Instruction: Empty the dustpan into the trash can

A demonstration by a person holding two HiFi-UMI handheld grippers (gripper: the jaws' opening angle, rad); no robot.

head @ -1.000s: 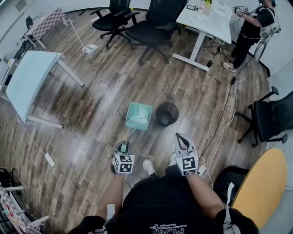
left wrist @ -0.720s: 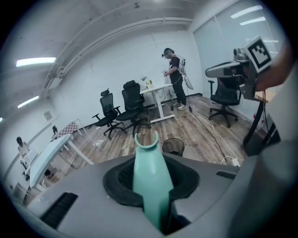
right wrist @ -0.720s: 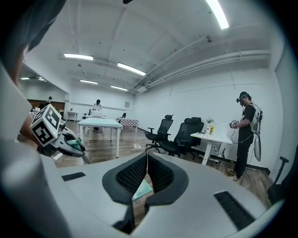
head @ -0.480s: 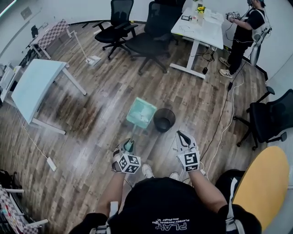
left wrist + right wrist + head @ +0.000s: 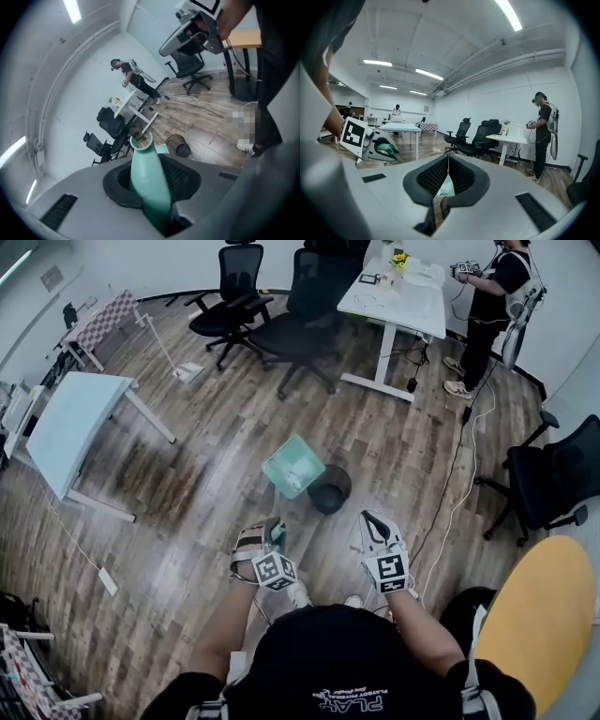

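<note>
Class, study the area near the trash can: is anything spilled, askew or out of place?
Only the dustpan looks askew: gripped by the left hand-held gripper, it hangs tilted with one corner close to the rim of the trash can. No spilled litter shows near them.

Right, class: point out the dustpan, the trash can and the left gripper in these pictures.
dustpan (image 5: 293, 465), head view, middle of its teal tray.
trash can (image 5: 330, 495), head view, its dark mesh inside.
left gripper (image 5: 271, 532), head view, between its jaw tips.
</note>
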